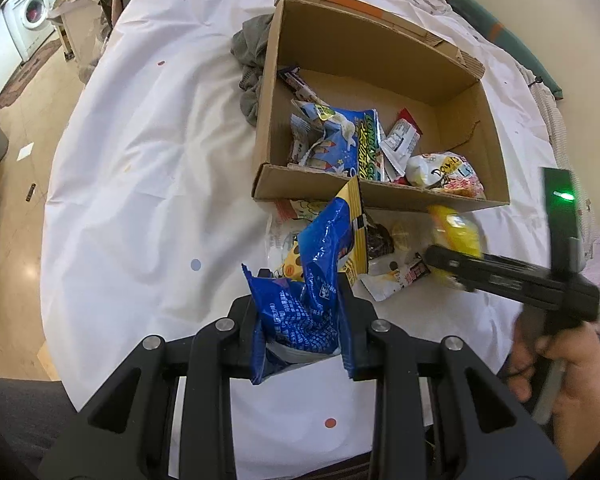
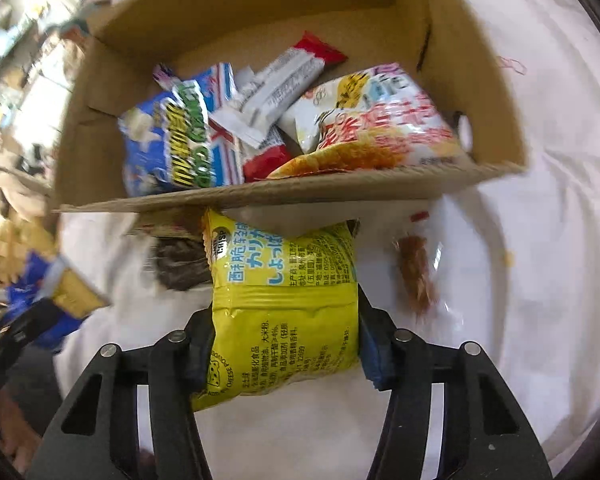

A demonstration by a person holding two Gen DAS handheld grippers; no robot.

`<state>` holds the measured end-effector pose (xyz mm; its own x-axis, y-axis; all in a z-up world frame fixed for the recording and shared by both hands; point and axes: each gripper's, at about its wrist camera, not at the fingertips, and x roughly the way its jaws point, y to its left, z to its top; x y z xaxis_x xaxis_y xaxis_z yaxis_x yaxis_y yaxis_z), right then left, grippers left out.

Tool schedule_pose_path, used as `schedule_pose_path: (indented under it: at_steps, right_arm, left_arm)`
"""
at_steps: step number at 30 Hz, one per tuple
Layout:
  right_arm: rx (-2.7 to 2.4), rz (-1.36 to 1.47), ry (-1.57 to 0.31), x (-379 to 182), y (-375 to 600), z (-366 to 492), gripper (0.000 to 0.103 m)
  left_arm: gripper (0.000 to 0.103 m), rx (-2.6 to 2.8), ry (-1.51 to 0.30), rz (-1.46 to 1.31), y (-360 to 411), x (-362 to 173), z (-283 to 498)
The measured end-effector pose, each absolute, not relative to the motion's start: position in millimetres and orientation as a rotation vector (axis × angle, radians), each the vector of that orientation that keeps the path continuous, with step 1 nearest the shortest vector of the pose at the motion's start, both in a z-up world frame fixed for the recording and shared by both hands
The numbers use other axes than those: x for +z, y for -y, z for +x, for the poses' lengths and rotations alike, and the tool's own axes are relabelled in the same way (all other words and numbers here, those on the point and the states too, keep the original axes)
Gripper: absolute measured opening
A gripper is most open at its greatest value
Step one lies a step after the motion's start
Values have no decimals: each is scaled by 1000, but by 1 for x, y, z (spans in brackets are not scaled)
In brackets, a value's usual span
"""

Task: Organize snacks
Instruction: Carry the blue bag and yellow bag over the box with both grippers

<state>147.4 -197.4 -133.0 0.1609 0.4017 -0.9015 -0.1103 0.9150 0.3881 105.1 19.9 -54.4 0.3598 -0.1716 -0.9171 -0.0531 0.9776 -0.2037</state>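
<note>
Your left wrist camera looks steeply down along its fingers, with the cardboard box [image 1: 380, 92] toward one o'clock, a little way off. Your right wrist camera also tilts steeply down, sitting nearer, the box [image 2: 260, 196] at twelve o'clock. Both views share the box and the white sheet [image 1: 148, 160].

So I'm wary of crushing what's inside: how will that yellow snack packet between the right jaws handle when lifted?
The yellow snack packet looks puffed with air, so it is probably light and will give under the jaws. Its glossy film may be slippery. The creases at its sides, where the right gripper holds it, suggest it dents easily, so a gentle squeeze seems wise.
</note>
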Motion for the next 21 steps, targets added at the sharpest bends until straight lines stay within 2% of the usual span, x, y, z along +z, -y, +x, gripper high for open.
schedule_pose_path:
  at_steps: [7, 14, 21]
  right_arm:
    - [577, 505, -1290, -97, 225, 124, 56]
    - [789, 922, -1048, -59, 256, 120, 56]
    - [738, 963, -951, -43, 277, 129, 56]
  left_arm:
    - [26, -40, -1198, -191, -21, -59, 107]
    - [26, -14, -1153, -161, -24, -54, 104]
    - [26, -26, -1047, -131, -25, -20, 100]
